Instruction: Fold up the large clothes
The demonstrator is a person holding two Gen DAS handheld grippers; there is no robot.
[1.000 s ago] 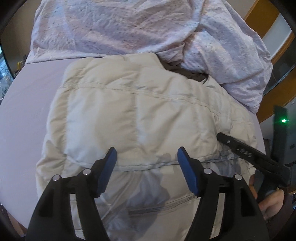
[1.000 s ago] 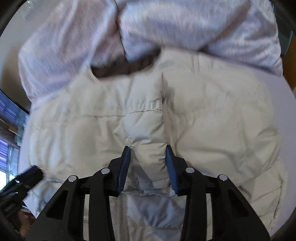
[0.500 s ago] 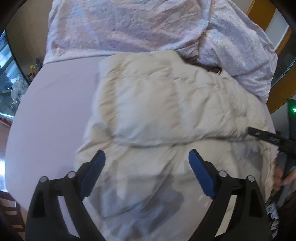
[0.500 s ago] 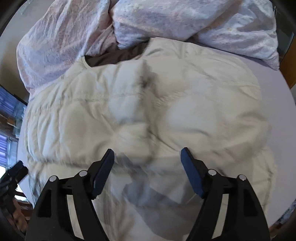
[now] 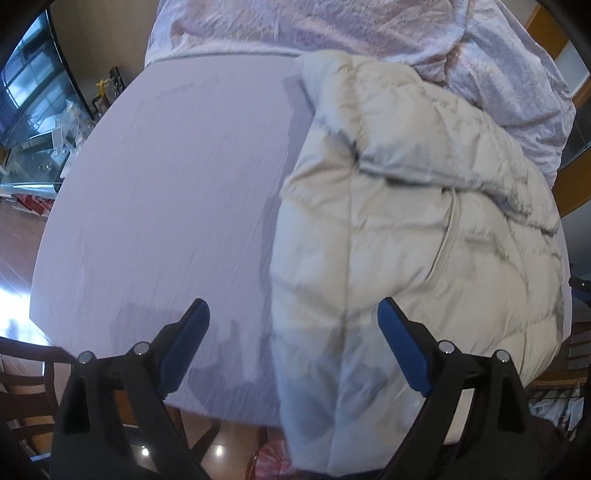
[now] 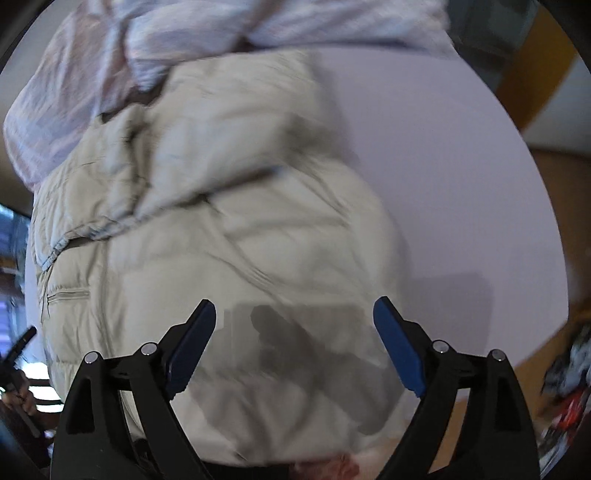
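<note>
A cream quilted puffer jacket (image 5: 413, 236) lies on a lilac bed sheet (image 5: 177, 177), with both sleeves folded across its body. My left gripper (image 5: 293, 325) hangs open above the jacket's left edge, nothing between its blue pads. In the right wrist view the same jacket (image 6: 221, 229) fills the middle and left. My right gripper (image 6: 293, 321) hovers above its lower hem, jaws still opening, empty. The other gripper's tip (image 6: 20, 341) shows at the left edge.
A crumpled pale pink duvet (image 5: 369, 33) is heaped at the head of the bed, touching the jacket's collar. Bare sheet (image 6: 461, 192) lies right of the jacket. Wooden chairs (image 5: 22, 373) and floor sit beyond the bed's near edge.
The right gripper let go of a jacket fold and opened wide, sliding right. The left gripper opened further and moved left, so bare sheet now fills its view. The sleeve now lies across the jacket.
</note>
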